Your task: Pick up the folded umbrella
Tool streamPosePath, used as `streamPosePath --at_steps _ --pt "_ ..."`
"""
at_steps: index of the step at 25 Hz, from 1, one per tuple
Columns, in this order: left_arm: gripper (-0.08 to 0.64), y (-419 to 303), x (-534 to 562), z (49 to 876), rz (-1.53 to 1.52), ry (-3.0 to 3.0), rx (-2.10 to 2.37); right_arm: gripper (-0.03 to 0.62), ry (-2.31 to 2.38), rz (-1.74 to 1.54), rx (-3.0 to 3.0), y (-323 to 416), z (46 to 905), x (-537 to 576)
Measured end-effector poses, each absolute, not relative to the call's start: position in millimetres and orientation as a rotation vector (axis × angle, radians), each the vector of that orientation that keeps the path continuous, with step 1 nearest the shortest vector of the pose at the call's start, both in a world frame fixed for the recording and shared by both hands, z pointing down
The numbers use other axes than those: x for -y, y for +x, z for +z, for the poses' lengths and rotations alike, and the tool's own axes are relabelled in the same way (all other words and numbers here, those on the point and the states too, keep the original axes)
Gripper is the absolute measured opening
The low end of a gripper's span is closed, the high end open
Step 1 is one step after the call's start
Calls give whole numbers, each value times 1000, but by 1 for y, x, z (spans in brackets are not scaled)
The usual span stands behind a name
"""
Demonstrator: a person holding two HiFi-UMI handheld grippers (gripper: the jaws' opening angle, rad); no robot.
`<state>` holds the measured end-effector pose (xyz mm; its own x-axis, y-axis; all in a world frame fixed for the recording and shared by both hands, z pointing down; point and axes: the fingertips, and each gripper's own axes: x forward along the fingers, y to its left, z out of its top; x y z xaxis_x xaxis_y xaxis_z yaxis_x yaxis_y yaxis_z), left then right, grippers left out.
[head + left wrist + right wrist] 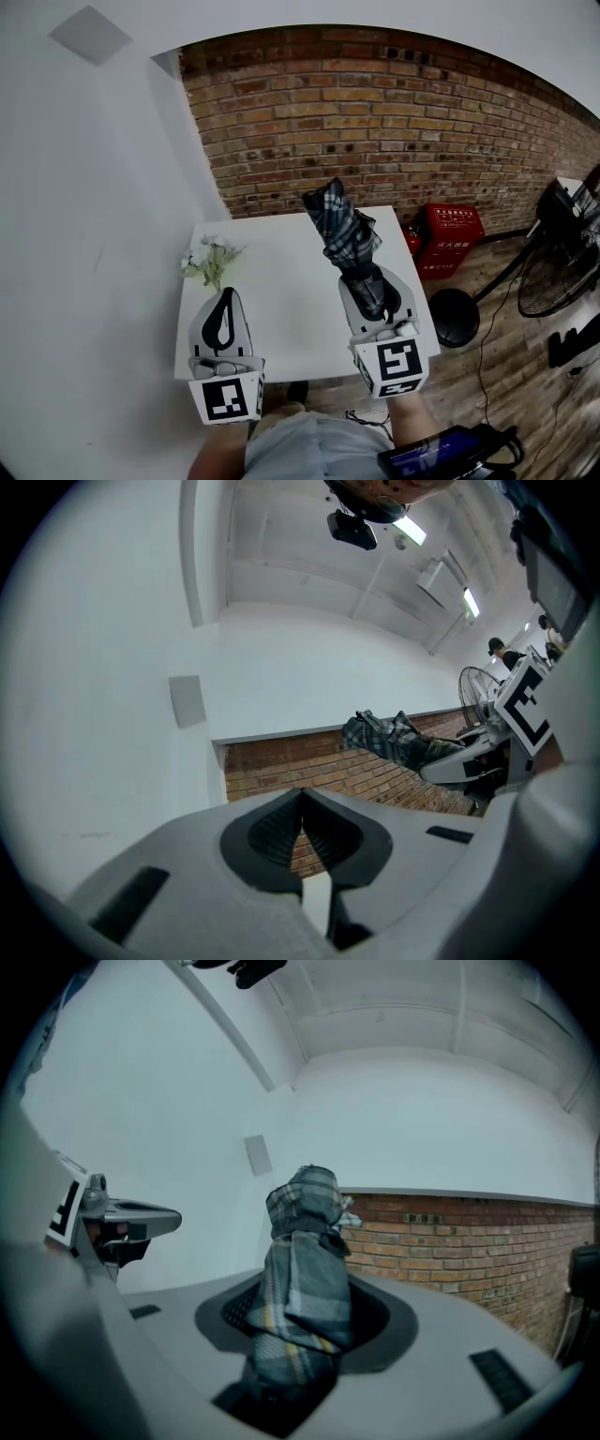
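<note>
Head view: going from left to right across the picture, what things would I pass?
Small bunch of white flowers → grey plaid folded umbrella → red plastic crates → black wire-caged fan head.

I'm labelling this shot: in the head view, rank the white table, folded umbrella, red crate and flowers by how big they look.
1. white table
2. folded umbrella, though it is held up nearer the camera, which enlarges it
3. red crate, farther off on the floor
4. flowers, smallest
</note>
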<state>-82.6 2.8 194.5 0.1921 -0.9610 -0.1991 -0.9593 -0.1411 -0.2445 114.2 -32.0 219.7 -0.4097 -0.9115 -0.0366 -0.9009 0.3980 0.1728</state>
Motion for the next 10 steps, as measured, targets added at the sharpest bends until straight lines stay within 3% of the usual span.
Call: streamPosePath --at_steps 10 --pt "8 -82 0 199 -5 -2163 -1815 192 1671 -268 2573 114 223 34"
